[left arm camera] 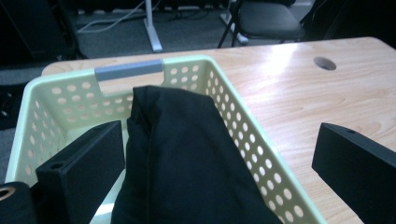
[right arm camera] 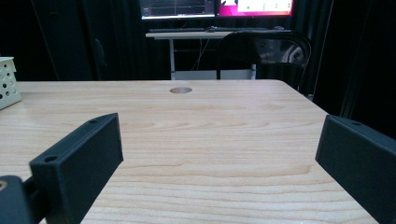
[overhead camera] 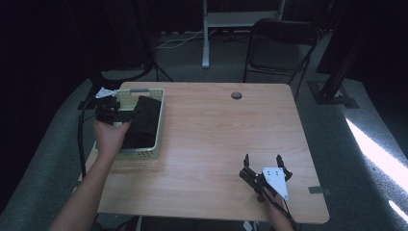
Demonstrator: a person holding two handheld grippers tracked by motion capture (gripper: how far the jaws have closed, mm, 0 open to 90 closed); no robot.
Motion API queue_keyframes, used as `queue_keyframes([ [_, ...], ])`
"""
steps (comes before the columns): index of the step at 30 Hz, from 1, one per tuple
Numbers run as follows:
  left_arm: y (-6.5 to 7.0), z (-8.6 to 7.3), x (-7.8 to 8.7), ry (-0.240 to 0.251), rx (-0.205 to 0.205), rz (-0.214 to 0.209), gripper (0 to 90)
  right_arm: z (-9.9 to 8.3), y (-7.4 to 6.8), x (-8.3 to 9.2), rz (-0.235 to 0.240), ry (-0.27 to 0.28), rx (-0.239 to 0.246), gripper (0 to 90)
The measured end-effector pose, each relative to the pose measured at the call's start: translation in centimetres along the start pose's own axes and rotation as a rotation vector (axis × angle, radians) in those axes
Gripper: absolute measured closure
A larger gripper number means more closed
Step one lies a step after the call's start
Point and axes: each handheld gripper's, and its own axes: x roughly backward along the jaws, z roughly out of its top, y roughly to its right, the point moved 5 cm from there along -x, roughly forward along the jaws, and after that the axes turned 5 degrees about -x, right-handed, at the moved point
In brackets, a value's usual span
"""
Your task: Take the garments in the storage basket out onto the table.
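The black cloth (left arm camera: 187,158) hides most of the basket (left arm camera: 60,93) floor and runs off the bottom edge of the left gripper view. In the right gripper view, just a corner of the basket (right arm camera: 8,81) shows at the left edge. The right hand (overhead camera: 276,214) is cut off at the bottom edge of the high view.

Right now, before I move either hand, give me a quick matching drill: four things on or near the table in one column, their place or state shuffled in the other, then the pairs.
Things:
1. black cloth
2. left gripper
3. right gripper
4. folding chair

Places or states:
A. open, over bare wood at the table's near right
B. beyond the table's far edge
C. lying in the pale perforated basket
D. open, at the basket's left side

Pairs: 1-C, 2-D, 3-A, 4-B
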Motion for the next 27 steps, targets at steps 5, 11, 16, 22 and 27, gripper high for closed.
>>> queue_keyframes([
  [5,-0.3,-0.3,-0.7,-0.041,0.004,0.002,3.0,0.0,0.0,0.0,0.000,-0.003,0.002,0.1],
  [11,-0.6,-0.9,-1.7,-0.091,0.005,0.006,3.0,0.0,0.0,0.0,-0.001,-0.004,-0.001,0.0],
  [16,-1.2,-1.2,-2.4,-0.126,0.027,0.007,3.0,0.0,0.0,-0.1,-0.001,-0.005,-0.002,0.1],
  [22,-1.5,-1.7,-3.5,-0.162,0.045,-0.004,3.0,0.0,0.0,-0.1,-0.001,-0.007,-0.004,0.1],
  [27,-1.6,-1.8,-4.1,-0.167,0.051,0.003,3.1,0.0,0.0,-0.1,-0.002,-0.008,-0.006,0.1],
])
